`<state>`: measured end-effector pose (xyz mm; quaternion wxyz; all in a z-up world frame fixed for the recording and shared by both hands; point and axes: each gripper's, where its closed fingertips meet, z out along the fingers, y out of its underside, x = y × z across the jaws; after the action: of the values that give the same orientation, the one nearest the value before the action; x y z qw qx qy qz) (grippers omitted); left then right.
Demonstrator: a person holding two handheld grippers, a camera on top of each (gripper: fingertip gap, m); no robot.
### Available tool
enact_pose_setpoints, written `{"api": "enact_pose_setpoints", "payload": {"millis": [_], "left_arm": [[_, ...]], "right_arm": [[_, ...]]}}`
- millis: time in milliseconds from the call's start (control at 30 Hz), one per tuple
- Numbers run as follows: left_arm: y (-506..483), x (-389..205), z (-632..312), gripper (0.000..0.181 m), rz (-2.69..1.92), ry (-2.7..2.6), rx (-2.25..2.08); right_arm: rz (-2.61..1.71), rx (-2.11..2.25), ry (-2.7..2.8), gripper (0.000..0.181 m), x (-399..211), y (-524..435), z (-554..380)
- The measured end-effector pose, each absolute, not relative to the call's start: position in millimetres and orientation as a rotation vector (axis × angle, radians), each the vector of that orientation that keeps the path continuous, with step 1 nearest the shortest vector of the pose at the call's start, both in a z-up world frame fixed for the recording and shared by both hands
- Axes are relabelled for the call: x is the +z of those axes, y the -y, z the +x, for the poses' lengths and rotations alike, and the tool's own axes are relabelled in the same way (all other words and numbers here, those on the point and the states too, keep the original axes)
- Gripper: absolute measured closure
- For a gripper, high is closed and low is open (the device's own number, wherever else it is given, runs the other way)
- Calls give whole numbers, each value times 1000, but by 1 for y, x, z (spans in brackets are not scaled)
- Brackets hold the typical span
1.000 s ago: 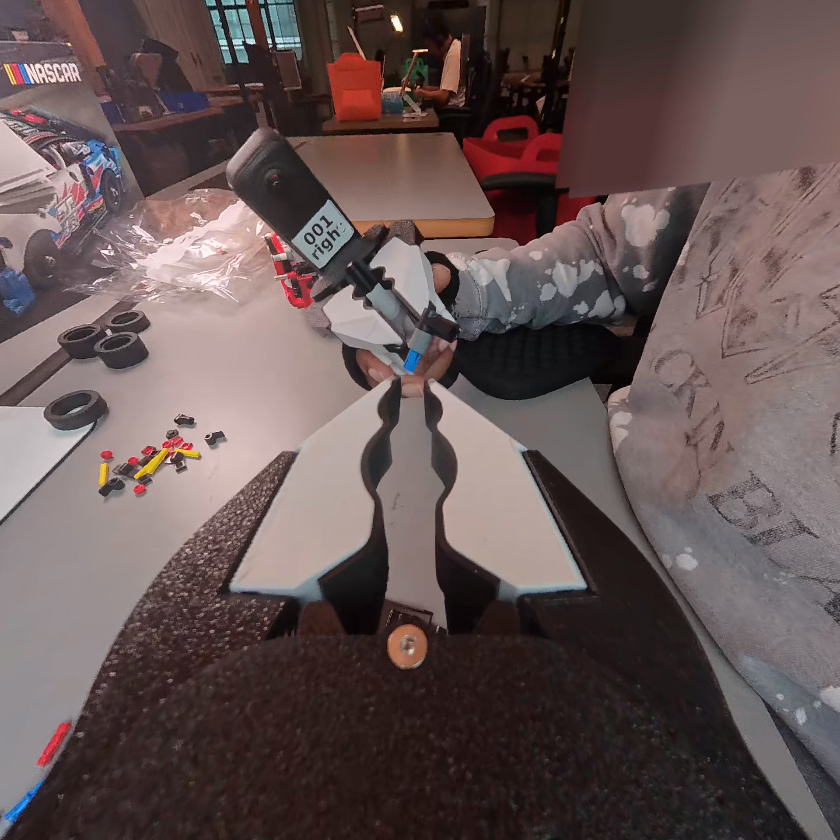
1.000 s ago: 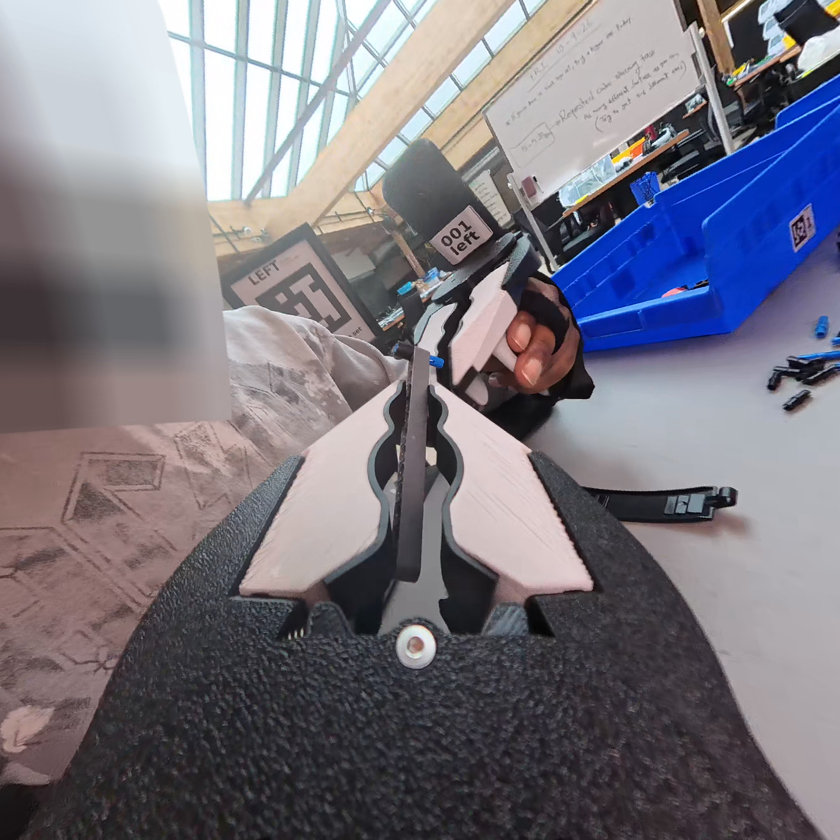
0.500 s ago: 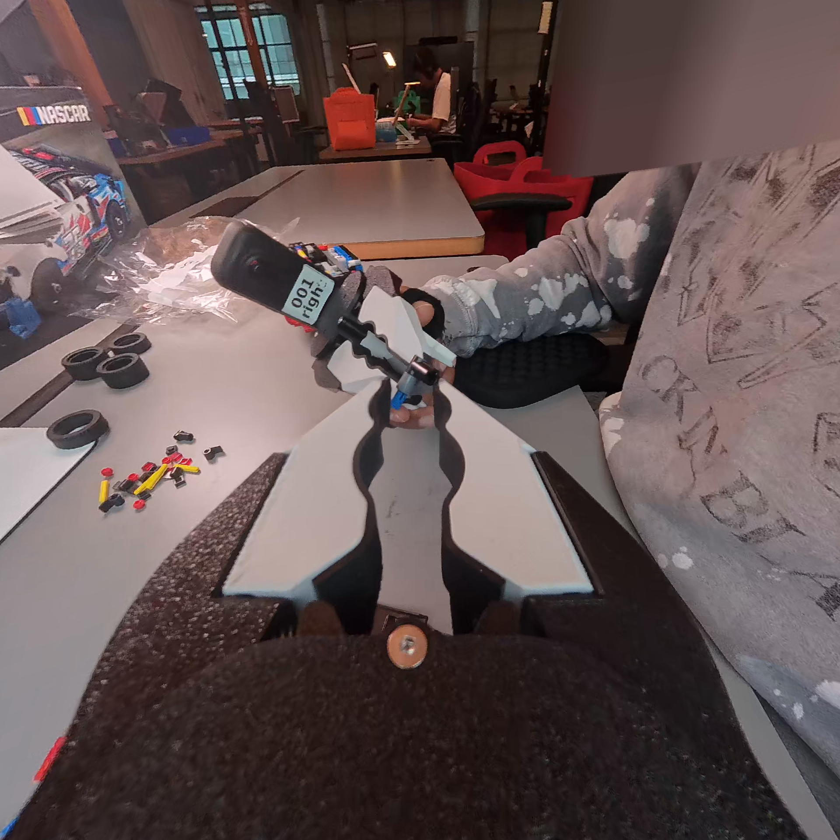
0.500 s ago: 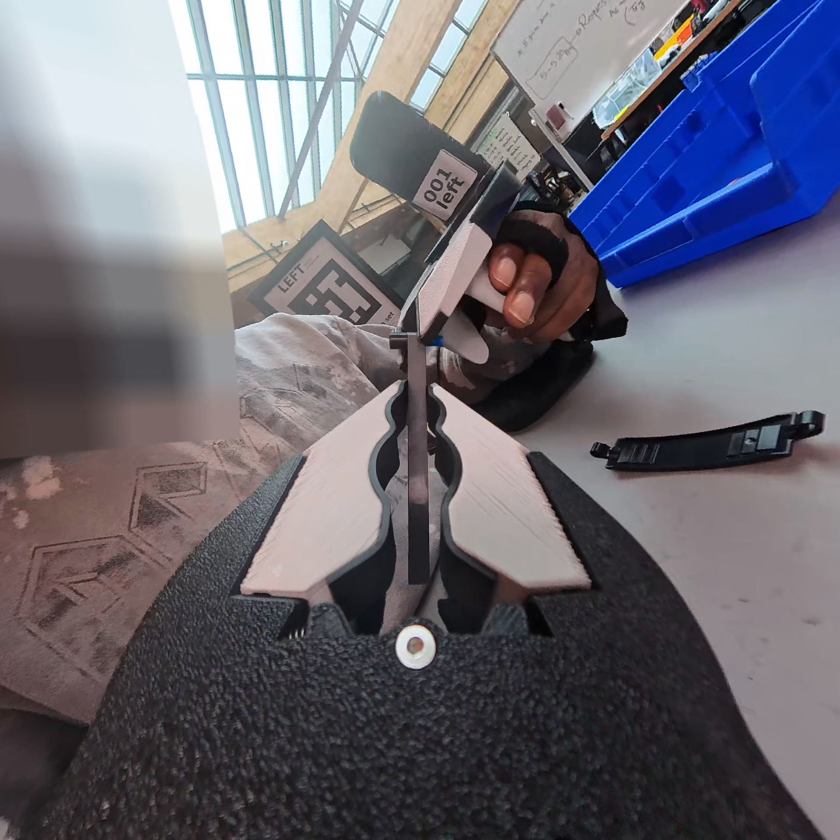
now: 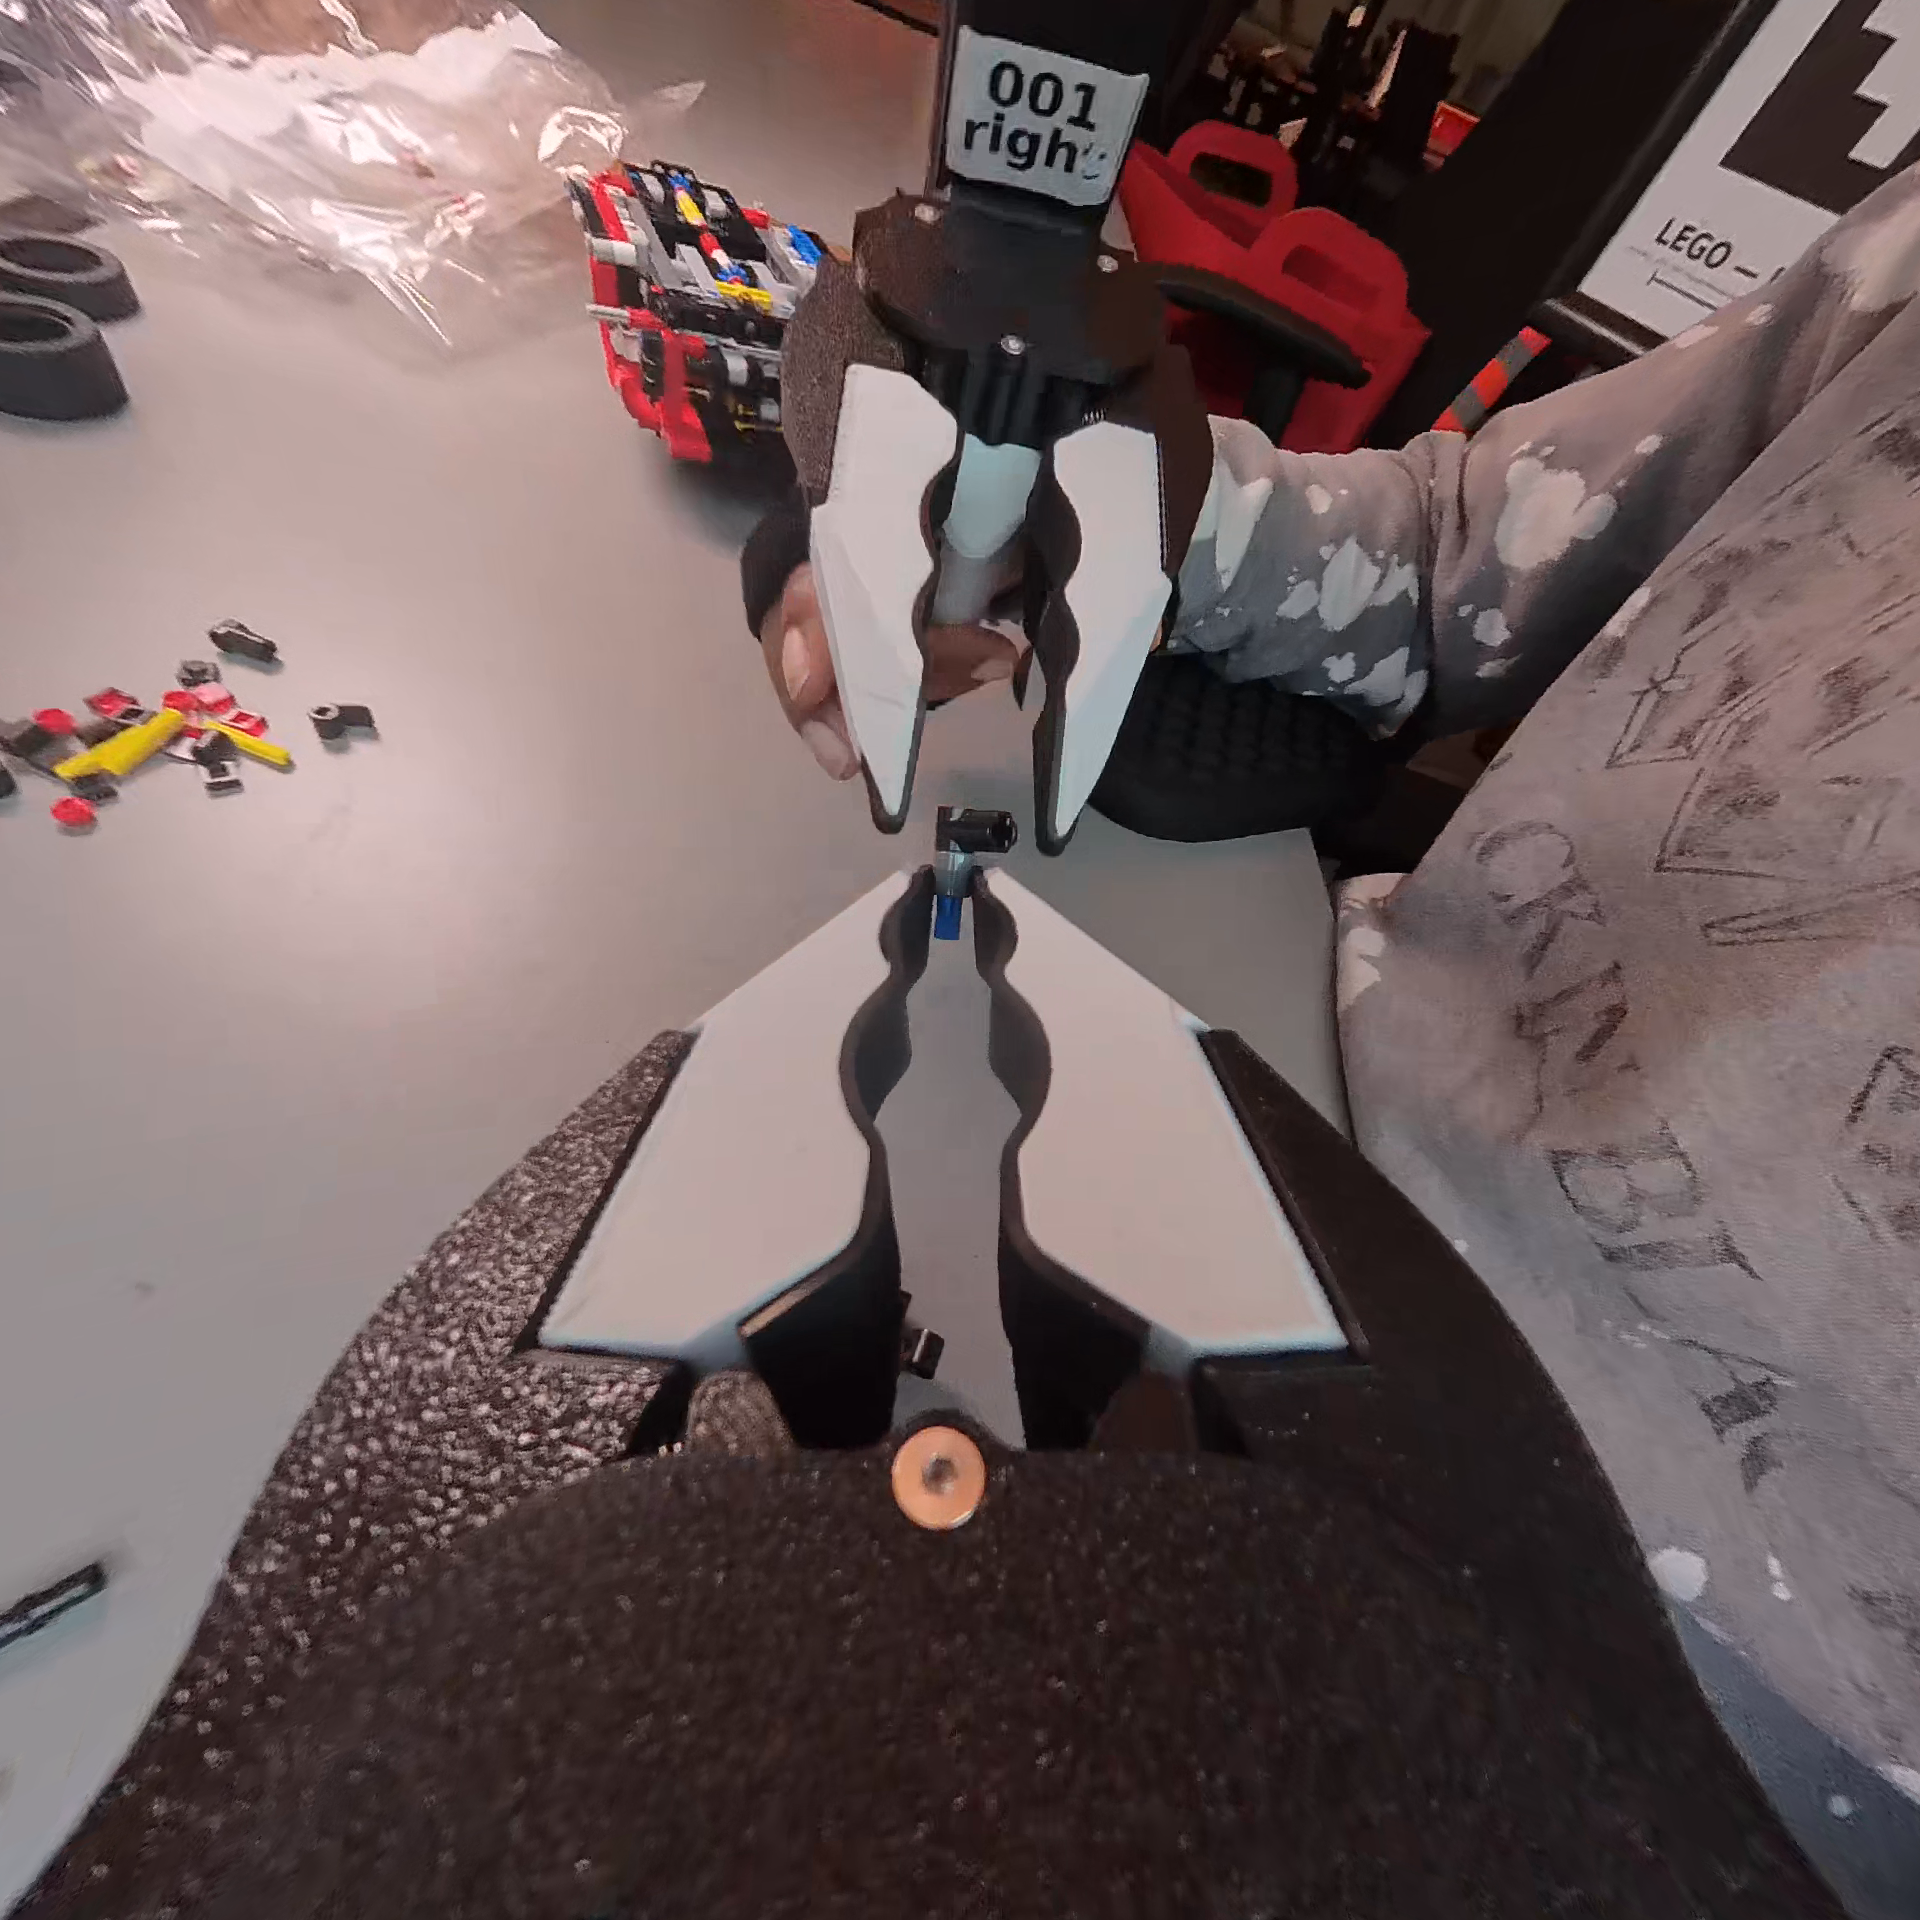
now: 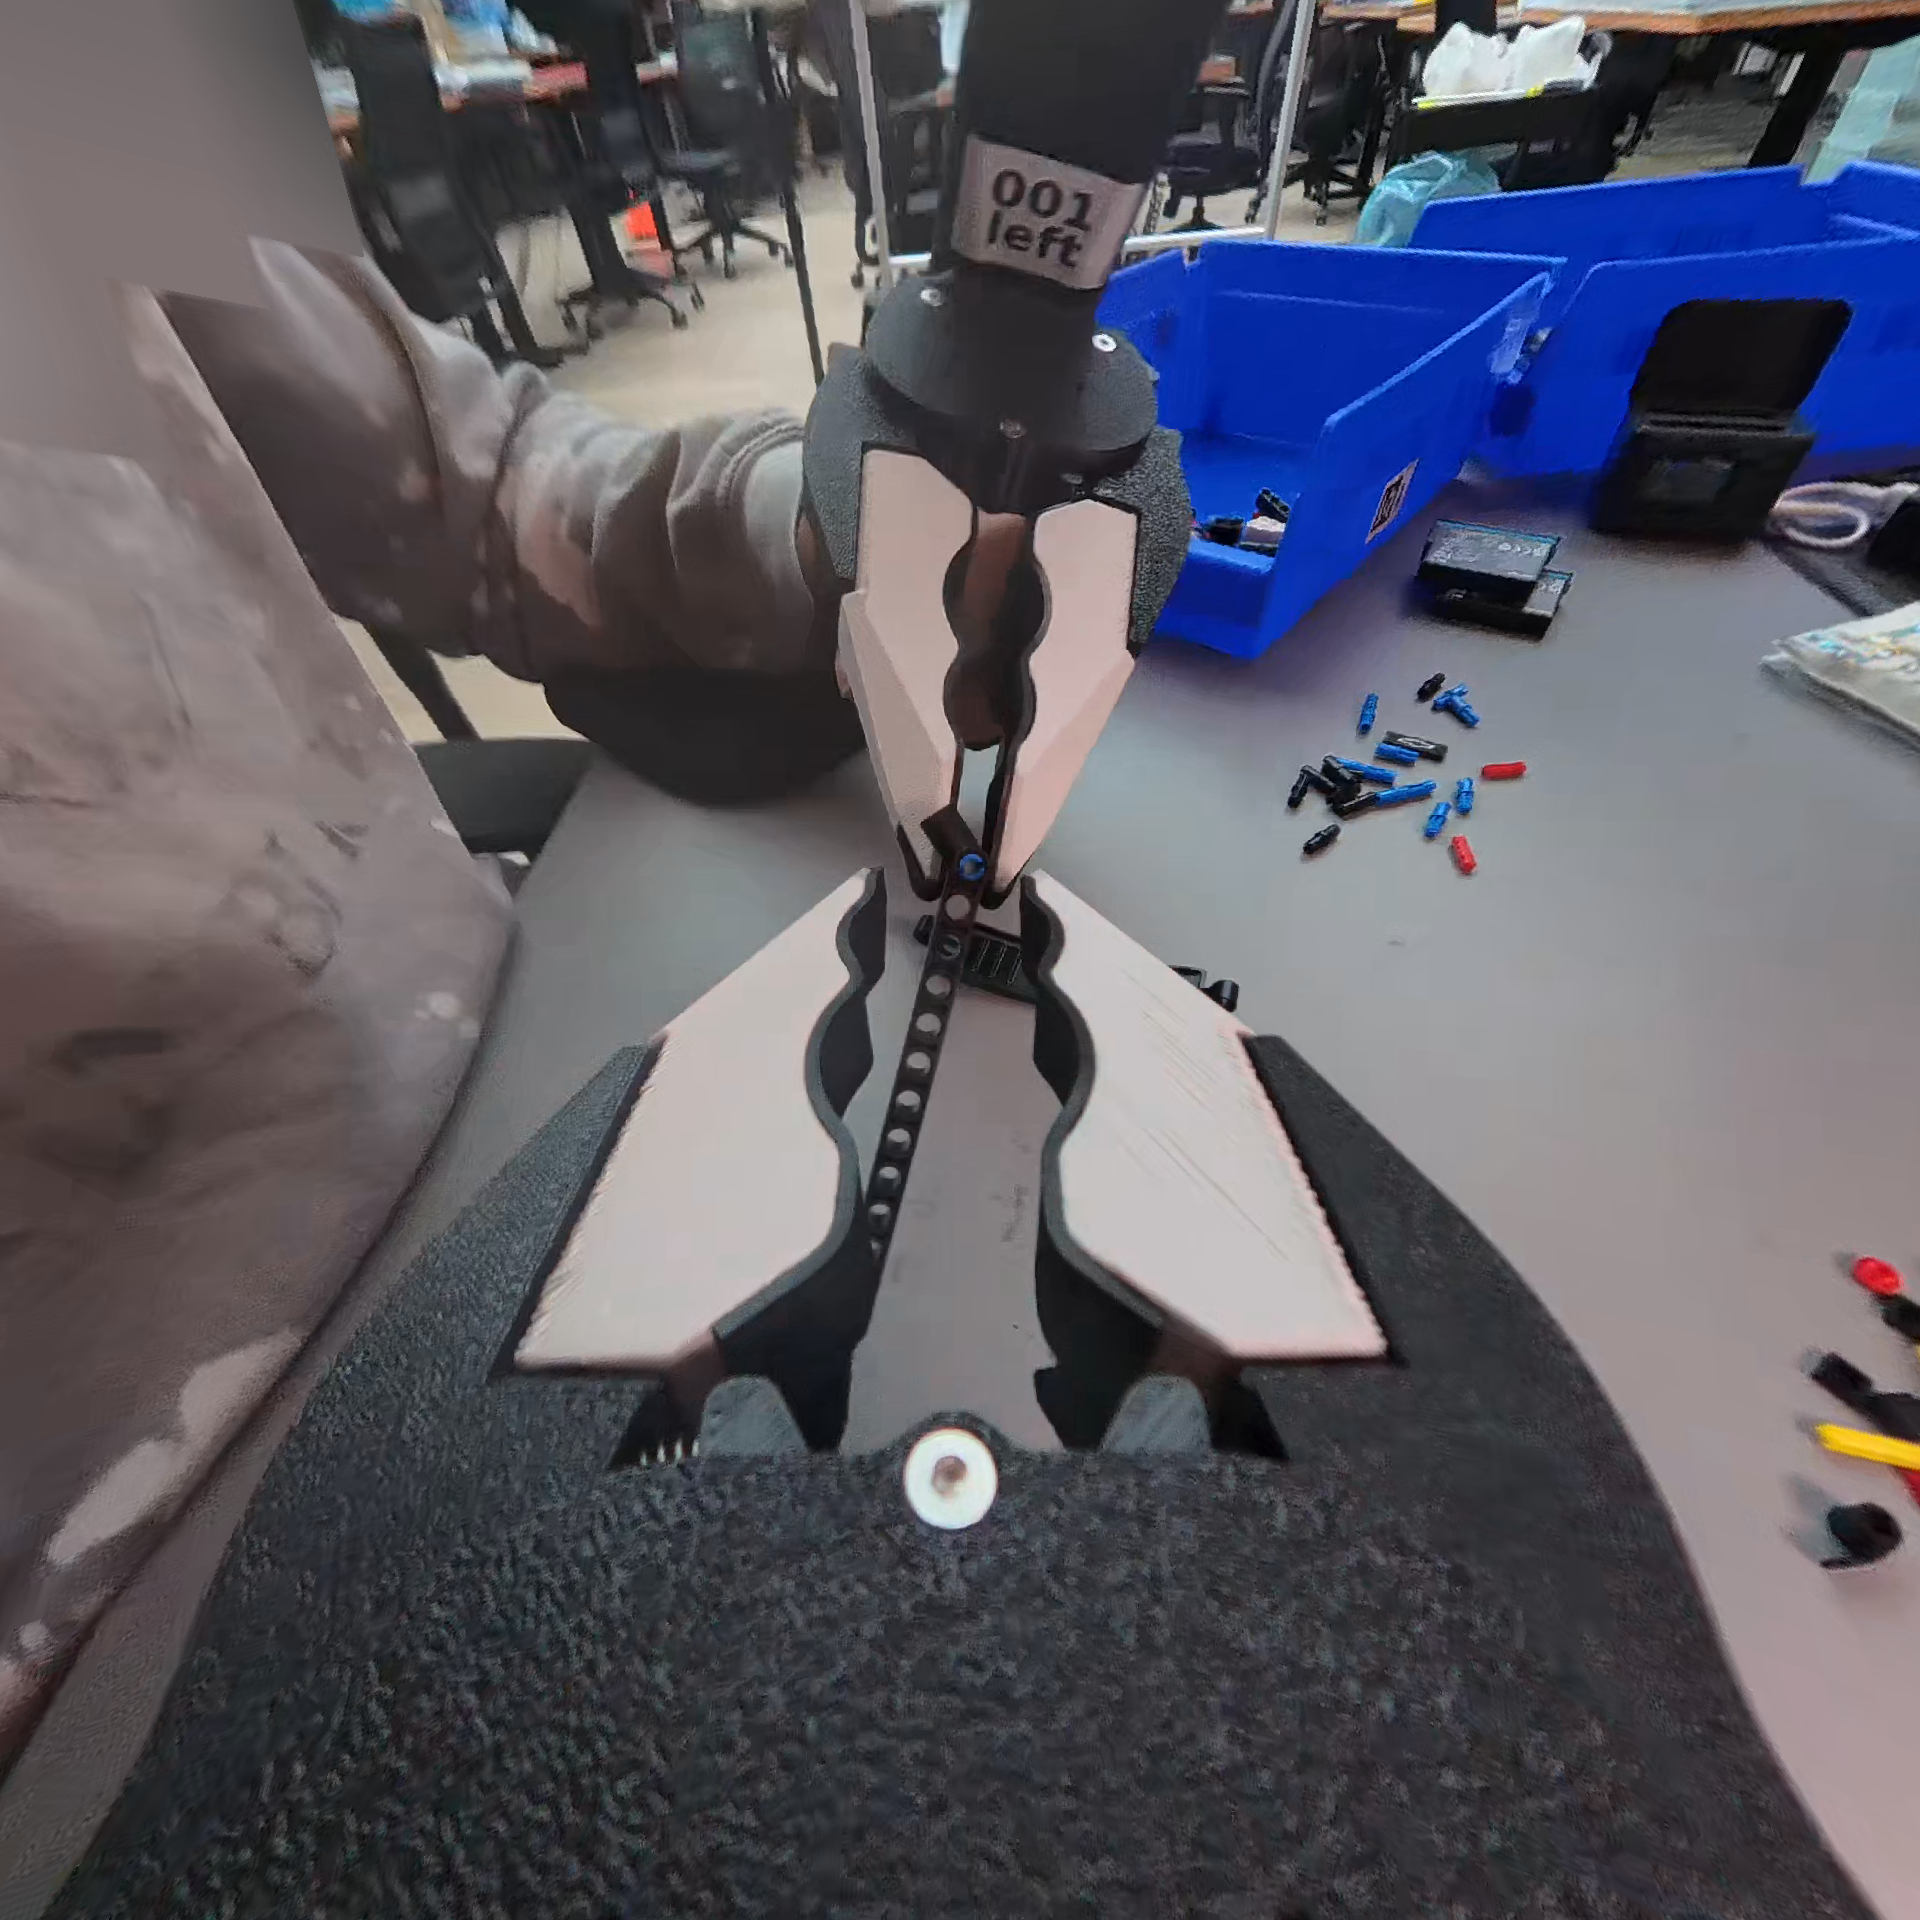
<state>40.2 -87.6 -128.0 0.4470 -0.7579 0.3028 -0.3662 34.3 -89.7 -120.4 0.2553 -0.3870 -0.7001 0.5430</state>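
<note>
In the left wrist view my left gripper [image 5: 951, 883] is shut on a small blue pin with a grey sleeve [image 5: 948, 894]. A black connector [image 5: 974, 830] sticks out past the tips. In the right wrist view this pin [image 6: 971, 864] sits in the end hole of a long black holed beam [image 6: 920, 1049], and the left gripper [image 6: 961, 878] pinches that end. The beam runs back between the fingers of my right gripper [image 6: 951, 883], which is open; its pads do not press on the beam. The right gripper [image 5: 968, 831] faces the left one, tips spread either side of the connector.
On the grey table [image 5: 468, 935] lie a red model chassis [image 5: 686, 301], black tyres [image 5: 52, 343], a clear bag [image 5: 312, 135] and small yellow, red and black parts [image 5: 156, 738]. Blue bins [image 6: 1351, 416], loose blue and black pins [image 6: 1392, 769] and a flat black part [image 6: 997, 966] show in the right wrist view. Both grippers' tips are close together, under 4 cm apart.
The right gripper was shut on the beam and has opened off it. The left gripper widened, then closed on the pin end. Both grippers tilted down toward the table.
</note>
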Motion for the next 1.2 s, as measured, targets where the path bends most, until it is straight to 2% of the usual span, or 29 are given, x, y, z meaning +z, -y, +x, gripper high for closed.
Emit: {"api": "enact_pose_setpoints", "payload": {"millis": [433, 700, 967, 1200], "left_arm": [[111, -150, 63, 176, -1949, -909, -1044], [103, -118, 55, 176, -1814, -696, -1269], [86, -90, -3, 177, -1726, -508, -1122], [82, -138, 26, 176, -1954, -545, -1099]], "right_arm": [[-829, 1301, 2118, 173, -140, 115, 53], [-839, 1378, 1975, 175, -111, 103, 48], [-962, 1496, 1768, 175, -91, 54, 64], [-1031, 1579, 1765, 175, -104, 58, 53]]}}
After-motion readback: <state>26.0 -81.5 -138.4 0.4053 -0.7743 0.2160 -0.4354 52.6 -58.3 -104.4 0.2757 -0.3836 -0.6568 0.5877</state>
